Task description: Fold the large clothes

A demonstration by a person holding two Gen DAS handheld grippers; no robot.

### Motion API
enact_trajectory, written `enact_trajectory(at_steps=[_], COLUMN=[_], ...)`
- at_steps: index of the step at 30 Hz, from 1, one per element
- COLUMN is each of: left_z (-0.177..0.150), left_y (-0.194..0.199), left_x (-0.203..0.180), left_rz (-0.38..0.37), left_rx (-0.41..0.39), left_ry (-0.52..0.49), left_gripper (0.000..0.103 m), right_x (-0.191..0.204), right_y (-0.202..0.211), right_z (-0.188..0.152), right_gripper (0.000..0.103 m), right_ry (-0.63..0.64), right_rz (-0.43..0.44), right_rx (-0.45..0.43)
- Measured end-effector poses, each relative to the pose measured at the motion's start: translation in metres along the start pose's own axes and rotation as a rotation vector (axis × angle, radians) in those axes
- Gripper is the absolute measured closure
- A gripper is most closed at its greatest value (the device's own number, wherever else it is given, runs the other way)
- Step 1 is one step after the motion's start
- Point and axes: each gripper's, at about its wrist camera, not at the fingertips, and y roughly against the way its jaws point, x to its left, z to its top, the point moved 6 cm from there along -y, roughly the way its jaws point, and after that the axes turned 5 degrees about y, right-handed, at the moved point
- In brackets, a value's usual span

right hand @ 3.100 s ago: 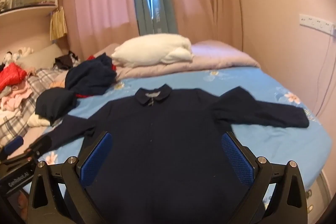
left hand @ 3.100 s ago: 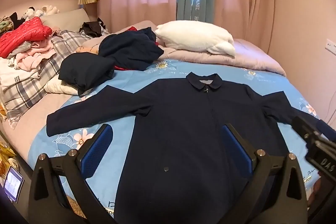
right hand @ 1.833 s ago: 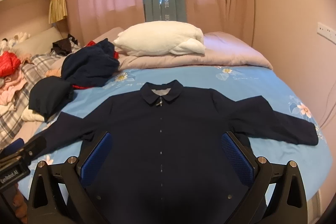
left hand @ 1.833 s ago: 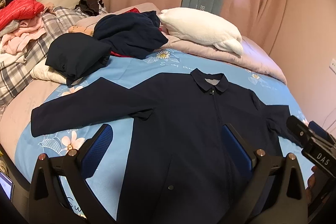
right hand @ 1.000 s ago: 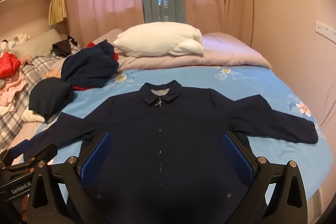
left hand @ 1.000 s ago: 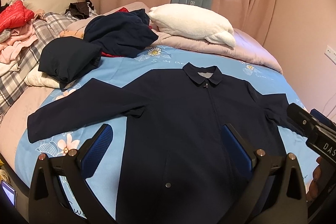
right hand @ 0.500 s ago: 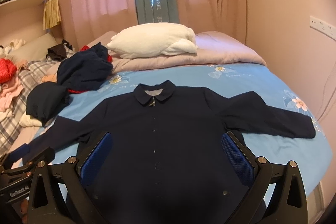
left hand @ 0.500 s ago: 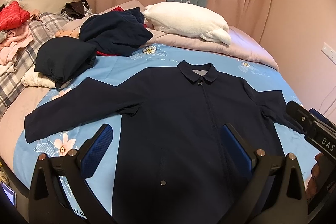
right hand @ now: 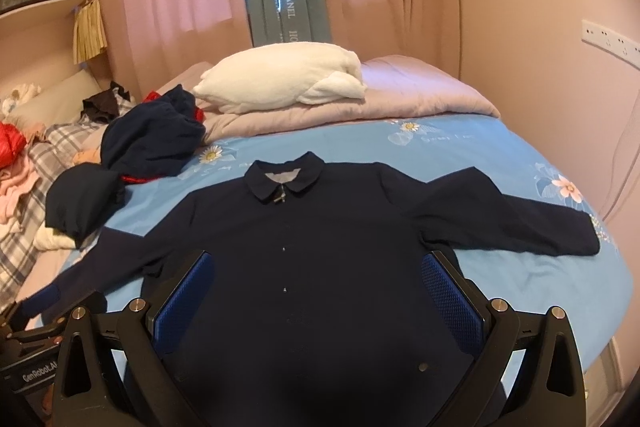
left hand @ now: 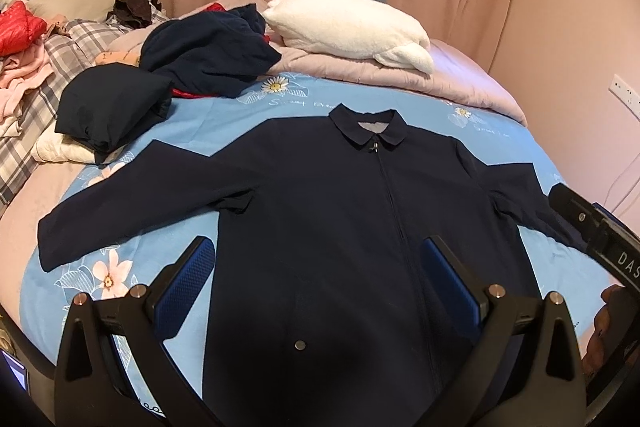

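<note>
A dark navy zip jacket (left hand: 332, 211) lies flat and face up on the blue floral bedsheet (left hand: 256, 111), collar toward the pillows, both sleeves spread out sideways. It also shows in the right wrist view (right hand: 304, 247). My left gripper (left hand: 318, 281) is open and empty, hovering above the jacket's lower body. My right gripper (right hand: 314, 293) is open and empty, also above the lower body. Each gripper's body shows at the edge of the other's view.
A white pillow (left hand: 344, 27) and a pink quilt (left hand: 460, 75) lie at the bed's head. Crumpled navy clothes (left hand: 208, 51) and a folded dark garment (left hand: 108, 107) sit at the left. More clothes pile on a plaid blanket (left hand: 44, 67). A wall stands close on the right.
Both grippers have drifted slightly over the jacket, staying open. The jacket has not moved.
</note>
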Motion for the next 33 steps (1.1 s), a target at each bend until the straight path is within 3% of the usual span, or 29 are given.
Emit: enact_trajectory(at_steps=[8, 17, 20, 28, 33], left_z=[-0.021, -0.06, -0.071, -0.09, -0.1], left_y=[-0.043, -0.095, -0.11, -0.136, -0.149], left_x=[0.002, 0.002, 0.004, 0.009, 0.012], left_rz=[-0.013, 0.027, 0.012, 0.037, 0.048], left_rx=[0.114, 0.239, 0.283, 0.371, 0.417], left_ry=[0.008, 0.009, 0.045, 0.11, 0.138], left_gripper=[0.001, 0.005, 0.006, 0.008, 0.011], right_x=[-0.042, -0.184, -0.247, -0.395, -0.426], right_y=[-0.018, -0.05, -0.064, -0.092, -0.099], right_z=[-0.007, -0.014, -0.023, -0.098, -0.146], right_gripper=[0.0, 0.007, 0.016, 0.034, 0.039], right_ry=[-0.121, -0.38, -0.476, -0.855, -1.008], right_rz=[-0.012, -0.153, -0.224, -0.355, -0.382], right_rx=[0.025, 0.038, 0.064, 0.135, 0.177])
